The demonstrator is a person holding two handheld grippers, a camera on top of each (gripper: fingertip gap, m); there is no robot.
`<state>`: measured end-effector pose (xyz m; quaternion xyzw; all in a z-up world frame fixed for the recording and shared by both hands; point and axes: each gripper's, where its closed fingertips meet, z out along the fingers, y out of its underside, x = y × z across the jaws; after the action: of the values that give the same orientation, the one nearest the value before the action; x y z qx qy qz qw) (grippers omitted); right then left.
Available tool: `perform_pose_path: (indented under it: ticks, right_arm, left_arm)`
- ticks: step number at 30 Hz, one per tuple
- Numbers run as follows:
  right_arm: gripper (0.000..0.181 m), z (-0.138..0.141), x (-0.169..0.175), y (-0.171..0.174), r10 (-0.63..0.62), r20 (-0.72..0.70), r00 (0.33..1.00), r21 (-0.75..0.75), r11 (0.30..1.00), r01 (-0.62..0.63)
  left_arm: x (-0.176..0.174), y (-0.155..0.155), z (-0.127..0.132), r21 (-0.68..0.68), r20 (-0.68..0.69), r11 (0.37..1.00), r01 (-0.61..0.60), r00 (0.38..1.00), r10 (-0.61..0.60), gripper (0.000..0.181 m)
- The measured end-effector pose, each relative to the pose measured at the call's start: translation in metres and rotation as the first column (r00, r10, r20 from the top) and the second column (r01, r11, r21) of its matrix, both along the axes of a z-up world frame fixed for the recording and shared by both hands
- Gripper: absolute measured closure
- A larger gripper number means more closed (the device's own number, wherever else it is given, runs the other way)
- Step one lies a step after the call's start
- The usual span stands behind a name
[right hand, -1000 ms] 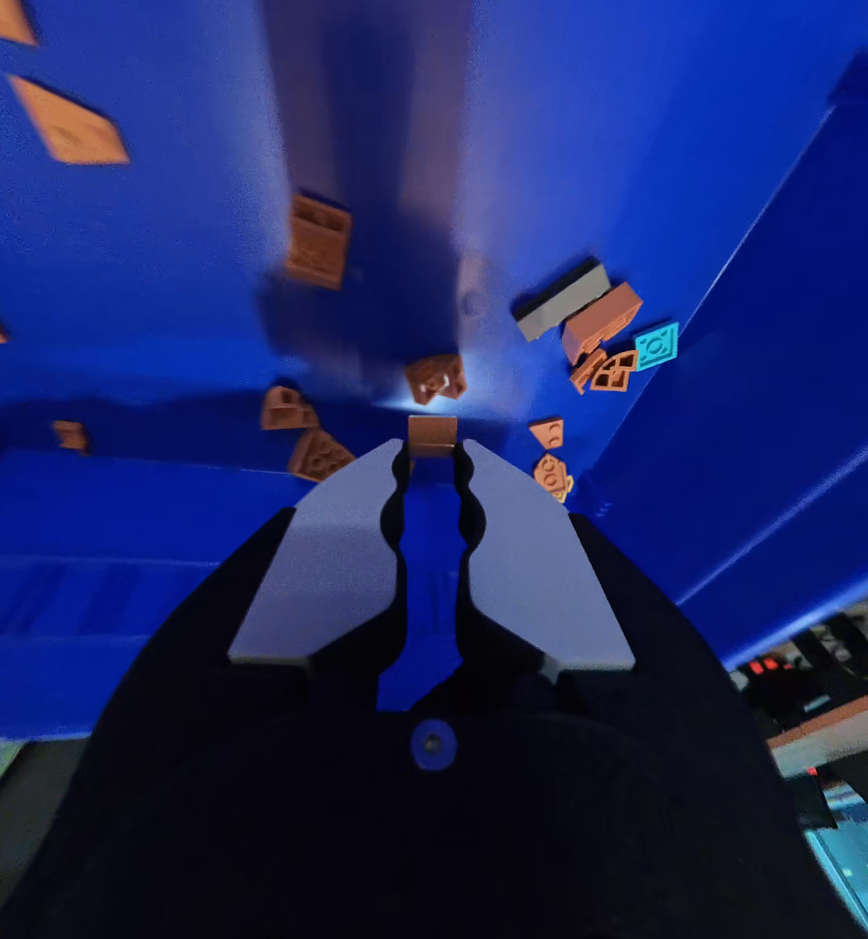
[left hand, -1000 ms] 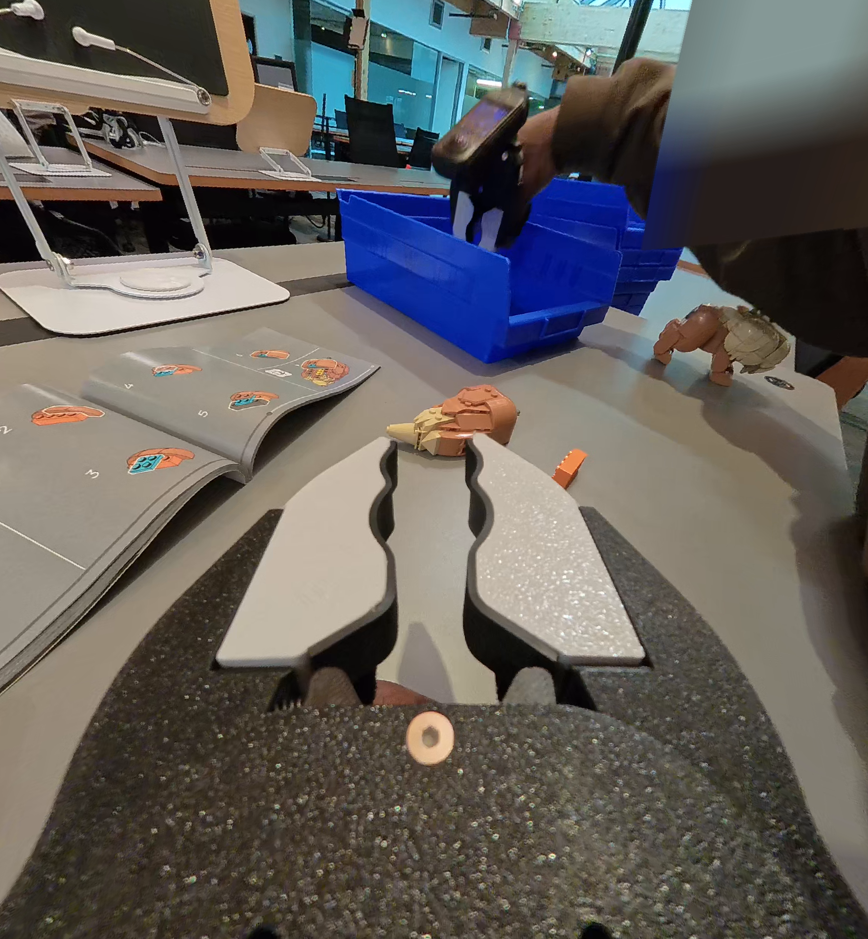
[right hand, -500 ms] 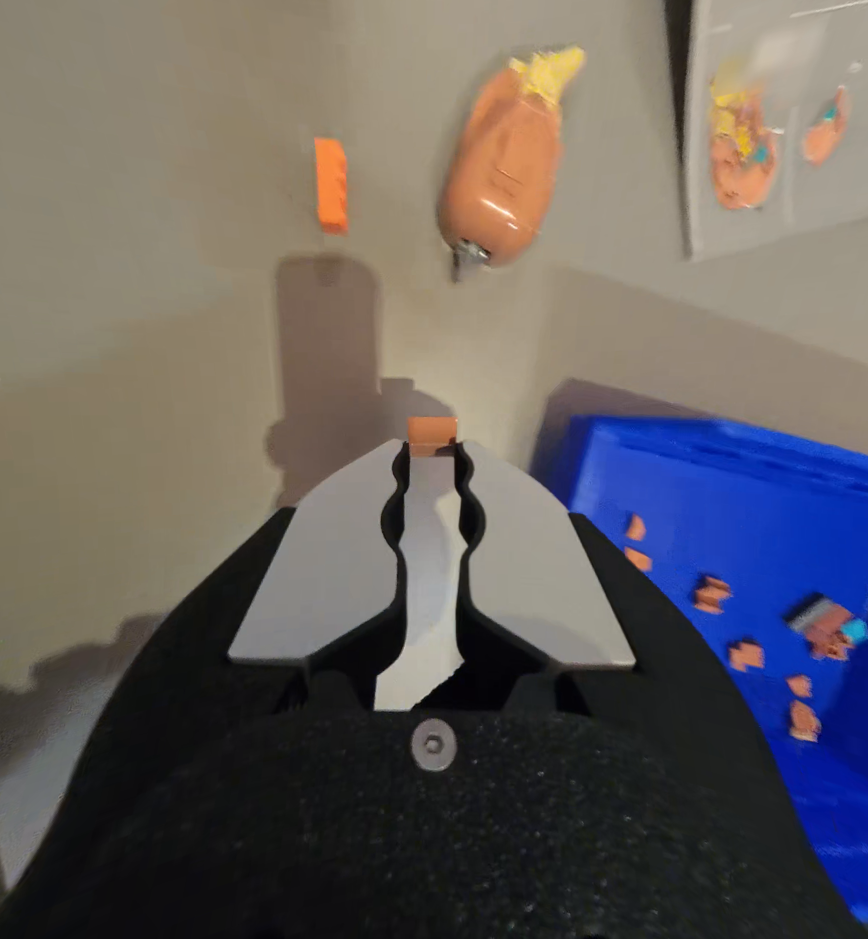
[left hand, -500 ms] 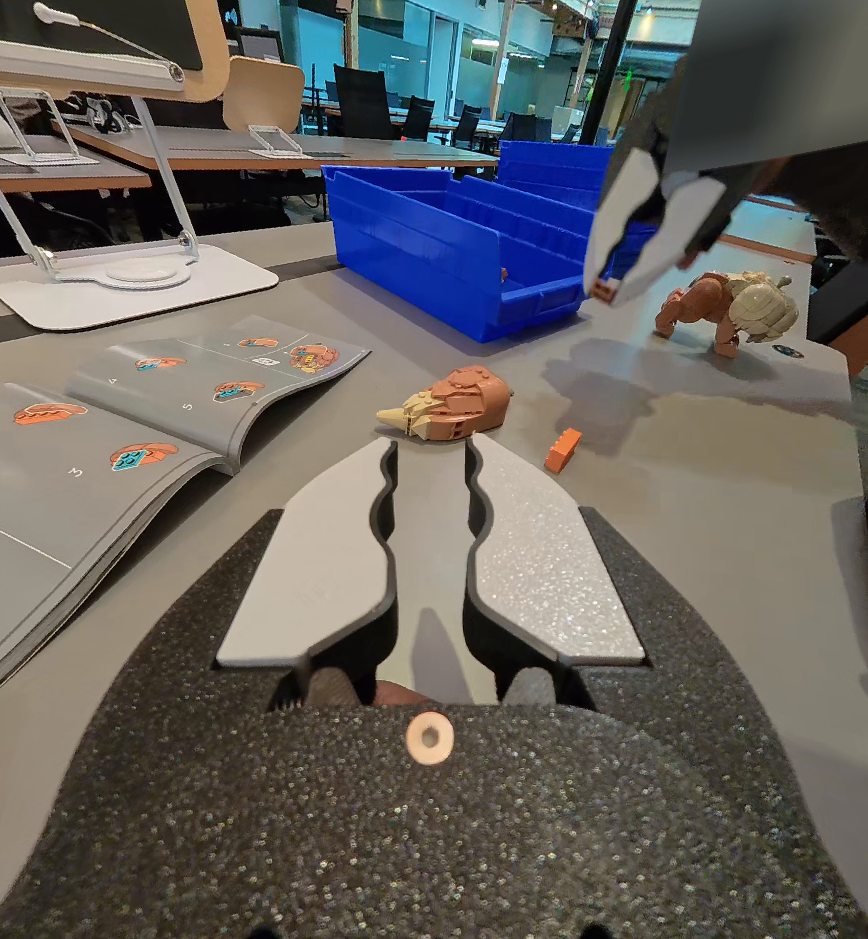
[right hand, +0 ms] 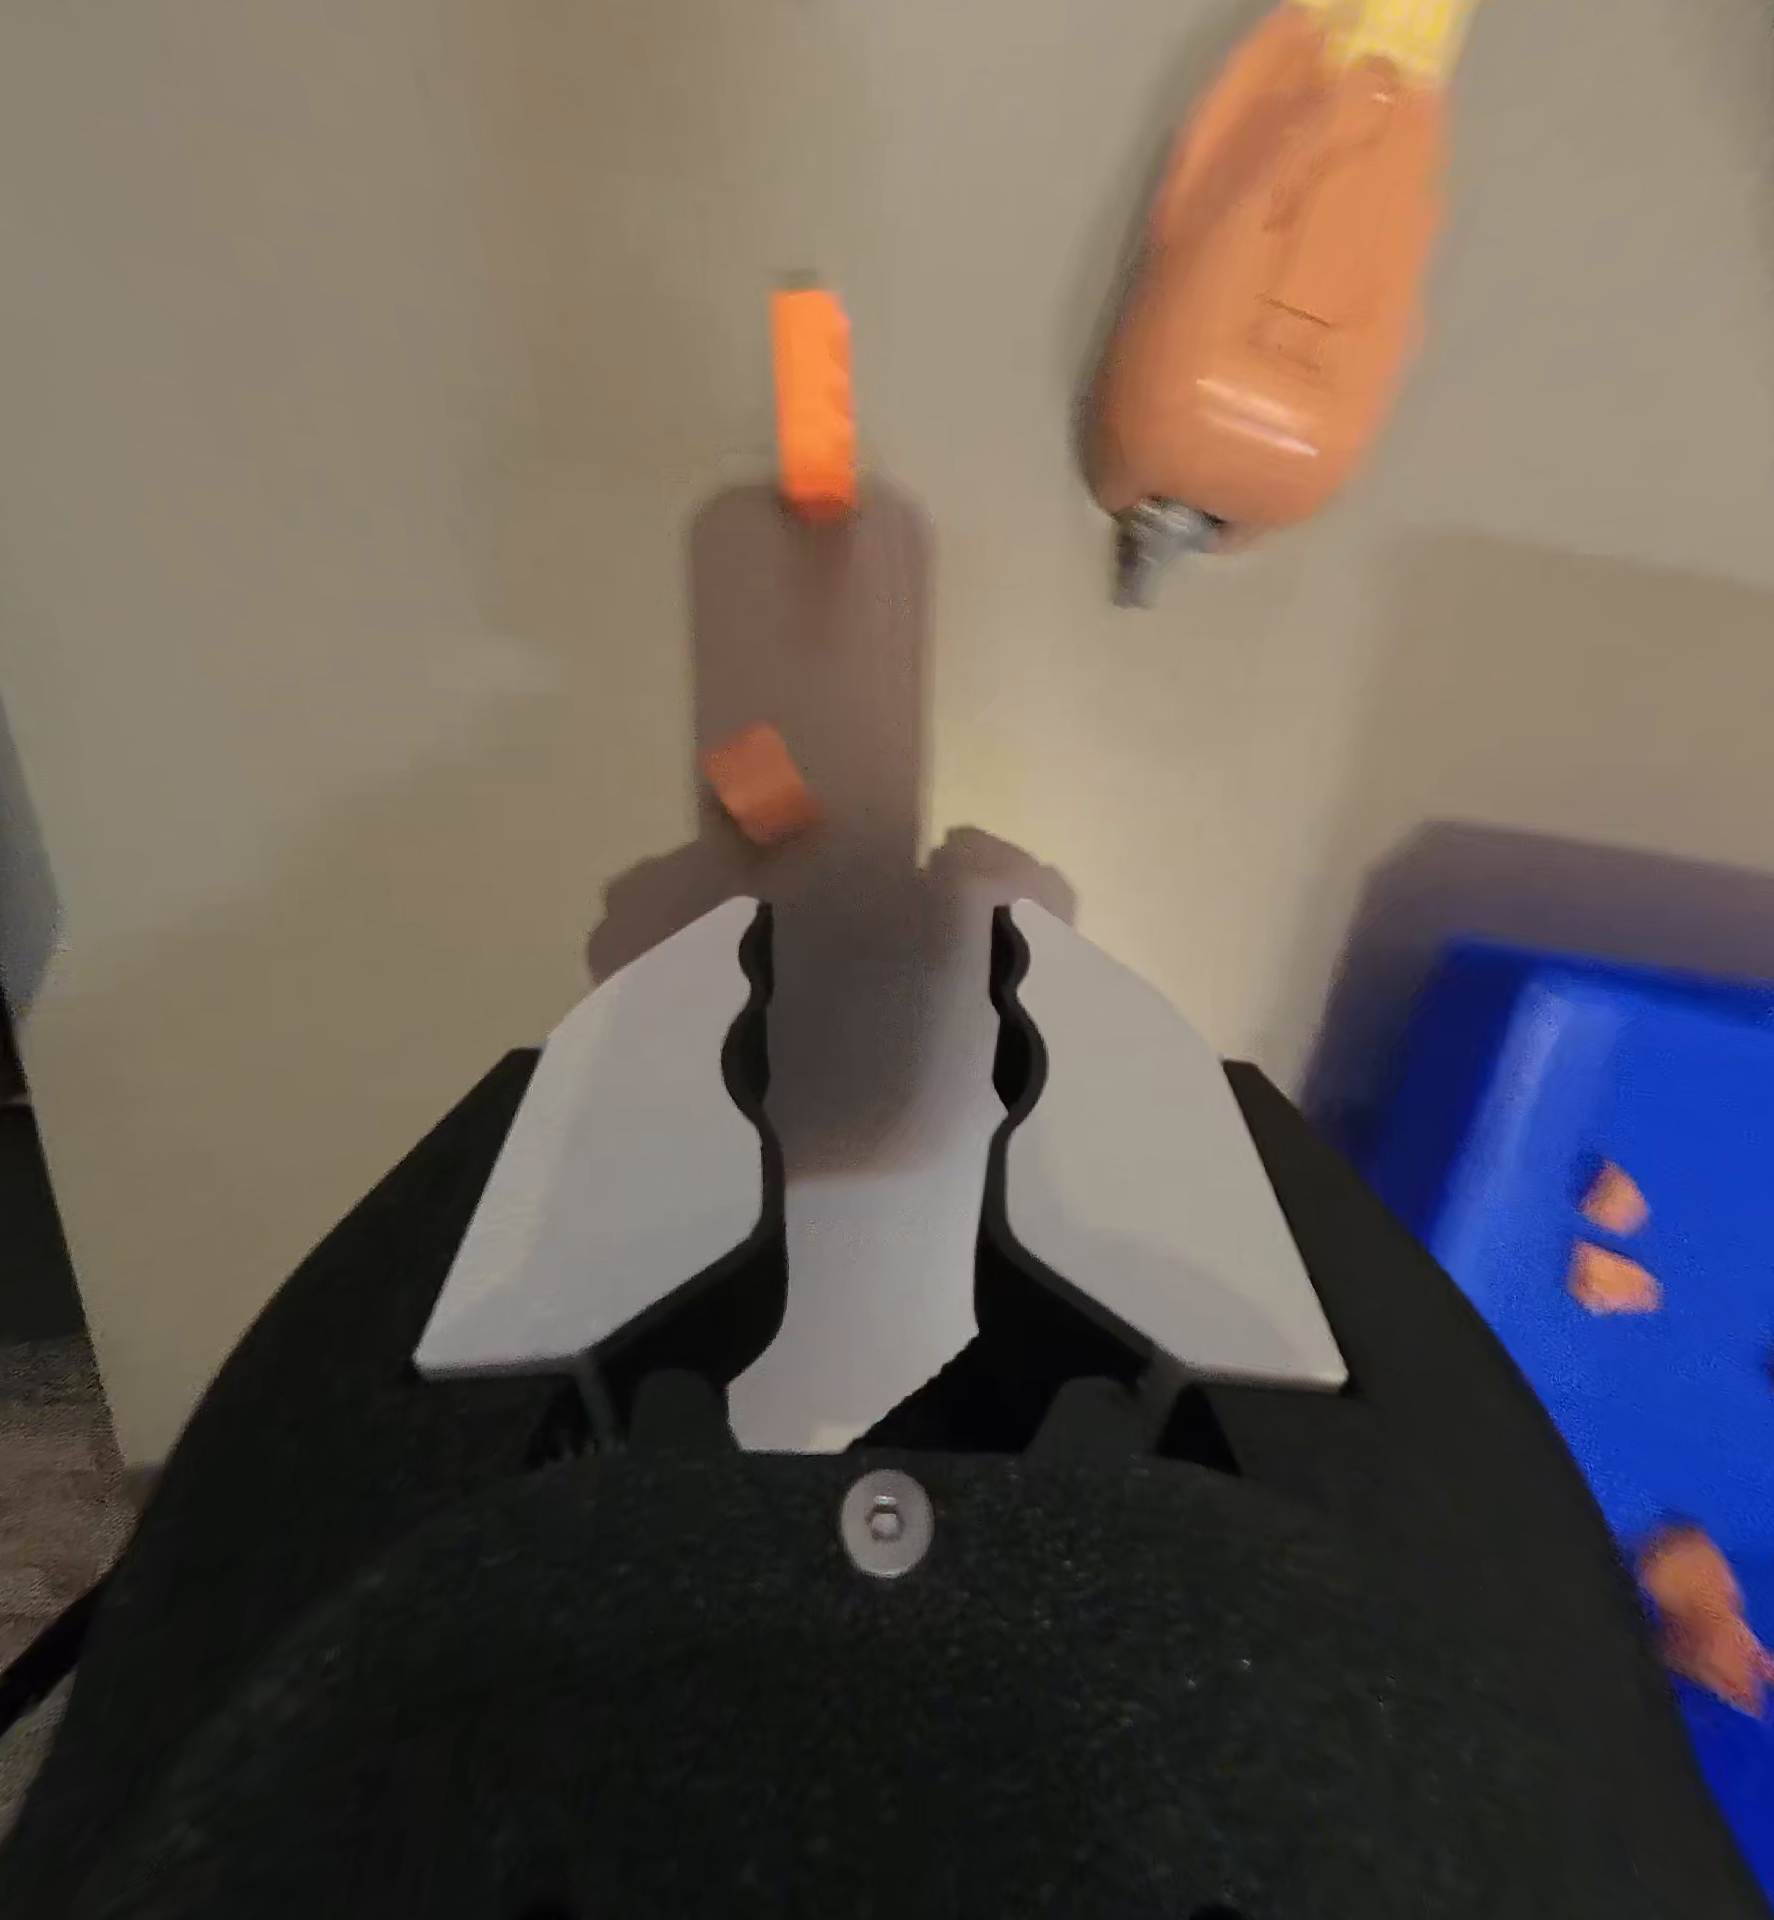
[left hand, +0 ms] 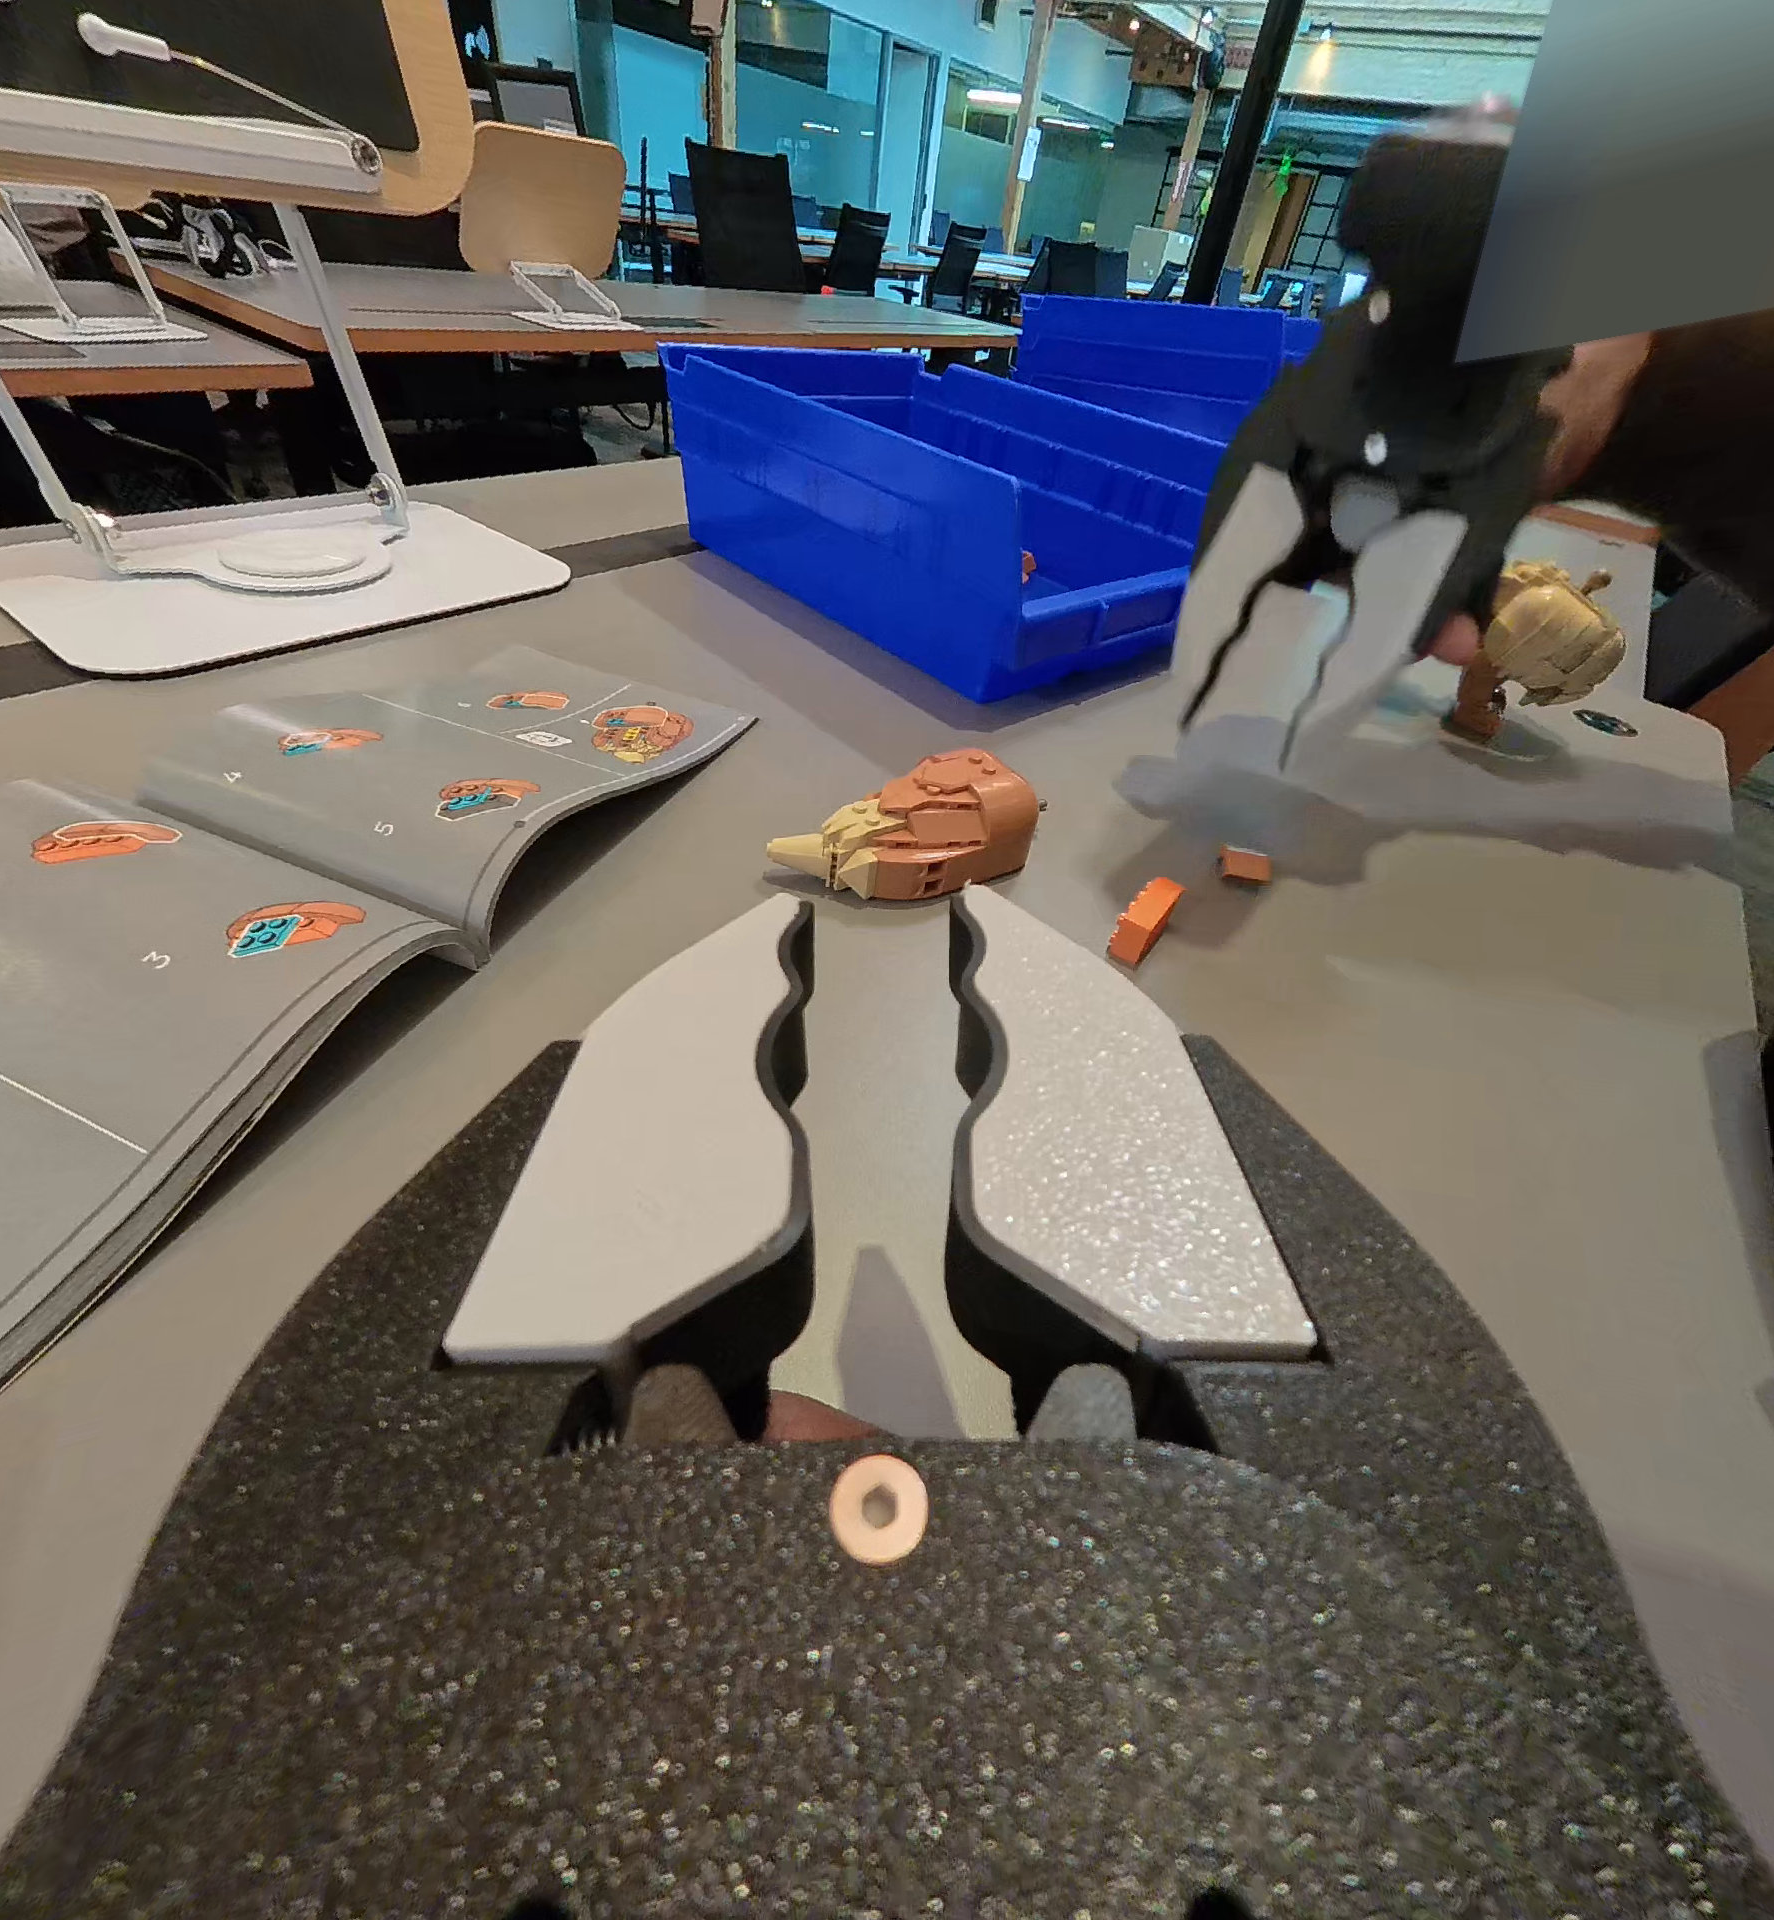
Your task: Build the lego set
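Observation:
A part-built brown and tan lego head [left hand: 914, 821] lies on the grey table just beyond my left gripper [left hand: 881, 914], which is open and empty. To its right lie an orange brick [left hand: 1145, 918] and a small brown brick [left hand: 1244, 864]. My right gripper [left hand: 1238, 736] hangs open above the small brown brick. In the right wrist view the right gripper [right hand: 883, 914] is open and empty, with the small brown brick [right hand: 758, 792] just beyond its tips, the orange brick [right hand: 812, 403] farther off and the lego head [right hand: 1278, 260] to the upper right.
An open instruction booklet [left hand: 239, 883] lies at the left. A blue bin [left hand: 924, 520] with several loose bricks [right hand: 1693, 1600] stands behind the head. A built brown and tan lego figure [left hand: 1537, 644] stands at the far right. A white stand [left hand: 259, 571] sits at the back left. My right gripper is the nearer one to the orange brick [right hand: 812, 403]: about 9 cm, against 15 cm. Look for it in the left wrist view [left hand: 1165, 908] too.
My right gripper carried the small brown brick out of the blue bin, came down near the orange brick and opened. The brick now lies on the table. My left gripper stayed put.

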<state>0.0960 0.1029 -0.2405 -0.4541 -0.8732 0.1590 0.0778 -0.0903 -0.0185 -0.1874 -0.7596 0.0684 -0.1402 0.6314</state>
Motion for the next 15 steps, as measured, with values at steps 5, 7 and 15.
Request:
perform_pose_path:
  ticks: [5,7,15]
  right_arm:
    - [0.145,0.042,0.012,0.153,-0.163,0.055,0.985,0.334,0.933,0.136]
    - [0.145,0.035,0.026,0.213,-0.197,0.179,0.964,0.478,0.874,0.09]
    - [0.144,-0.018,0.031,0.273,-0.17,0.455,0.874,0.428,0.903,-0.047]
  left_arm:
    - [0.002,0.0,-0.001,-0.003,-0.004,1.0,0.009,1.0,-0.009,0.157]
    - [0.003,0.001,-0.001,-0.006,-0.008,1.0,0.012,1.0,-0.012,0.157]
    - [-0.006,-0.001,0.001,0.006,0.021,1.0,-0.018,1.0,0.018,0.157]
